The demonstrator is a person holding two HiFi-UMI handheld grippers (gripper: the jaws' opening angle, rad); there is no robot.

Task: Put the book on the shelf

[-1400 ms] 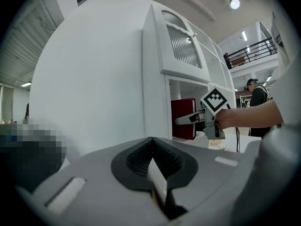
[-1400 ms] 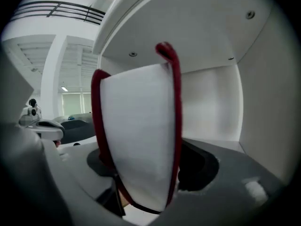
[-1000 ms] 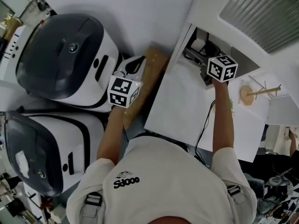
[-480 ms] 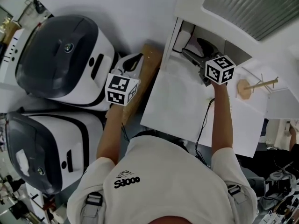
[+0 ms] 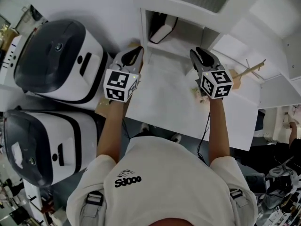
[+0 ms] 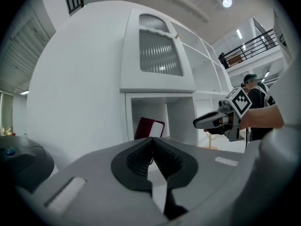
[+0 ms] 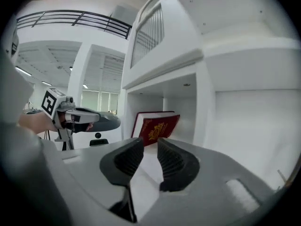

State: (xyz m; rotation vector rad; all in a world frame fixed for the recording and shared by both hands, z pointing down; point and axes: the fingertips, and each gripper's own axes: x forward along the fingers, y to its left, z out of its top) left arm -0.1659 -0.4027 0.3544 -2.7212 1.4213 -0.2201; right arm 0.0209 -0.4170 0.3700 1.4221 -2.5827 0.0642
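Note:
A dark red book with a gold emblem stands tilted in the lower shelf compartment, leaning against its wall; the left gripper view shows the book too. My right gripper hangs in front of that compartment, apart from the book. Its jaws are closing, a narrow gap remains and nothing is between them. My left gripper is shut on nothing, level with the right gripper at the shelf's left edge. In the head view the left gripper sits over the cabinet's corner.
Two large white-and-dark-grey machines stand to the left of the white cabinet. A ribbed glass door is above the compartment. A small wooden stand sits on the right. A person stands far off.
My right gripper has pulled back out of the shelf compartment and its jaws have narrowed. The book stays leaning inside. The head view has swung, bringing the shelf towards the middle.

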